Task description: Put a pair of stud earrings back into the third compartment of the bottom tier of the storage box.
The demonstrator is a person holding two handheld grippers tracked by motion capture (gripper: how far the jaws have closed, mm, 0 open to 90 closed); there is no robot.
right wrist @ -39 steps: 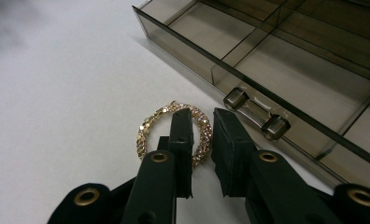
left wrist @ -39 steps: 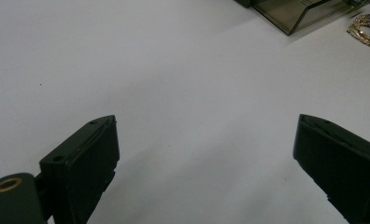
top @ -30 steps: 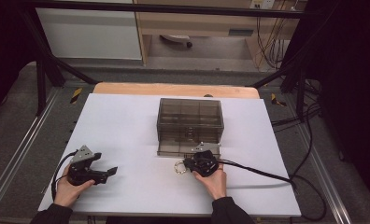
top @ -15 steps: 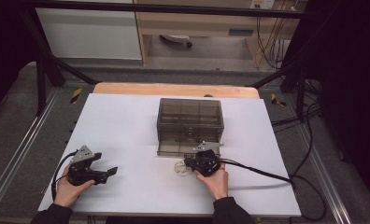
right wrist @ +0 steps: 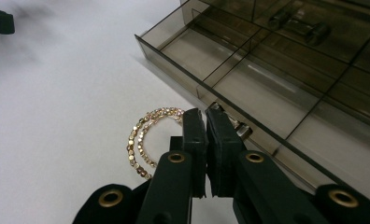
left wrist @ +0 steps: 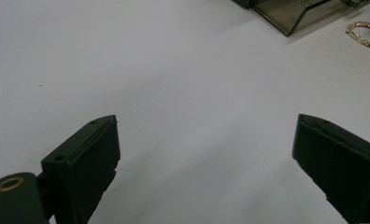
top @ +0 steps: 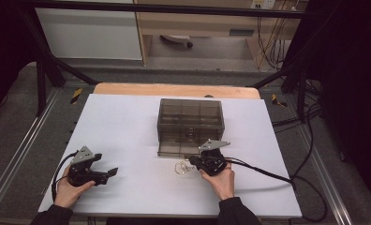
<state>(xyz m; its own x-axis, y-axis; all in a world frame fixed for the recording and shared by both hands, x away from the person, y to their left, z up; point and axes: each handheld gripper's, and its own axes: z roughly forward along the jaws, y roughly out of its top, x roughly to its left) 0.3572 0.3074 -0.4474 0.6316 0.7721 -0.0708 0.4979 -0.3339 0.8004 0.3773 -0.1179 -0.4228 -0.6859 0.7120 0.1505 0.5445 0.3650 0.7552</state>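
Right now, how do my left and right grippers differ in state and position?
The left gripper has its fingers wide apart over bare table, while the right gripper is shut on the gold bracelet. The left sits far from the smoky drawer box; the right is right by its open drawer. Both are hand-held, low over the table.

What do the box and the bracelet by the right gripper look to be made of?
The box looks like smoke-tinted clear plastic: the dividers show through its glossy walls. The bracelet looks like gold-coloured metal, judging by its small shiny beads; real gold or plating cannot be told.
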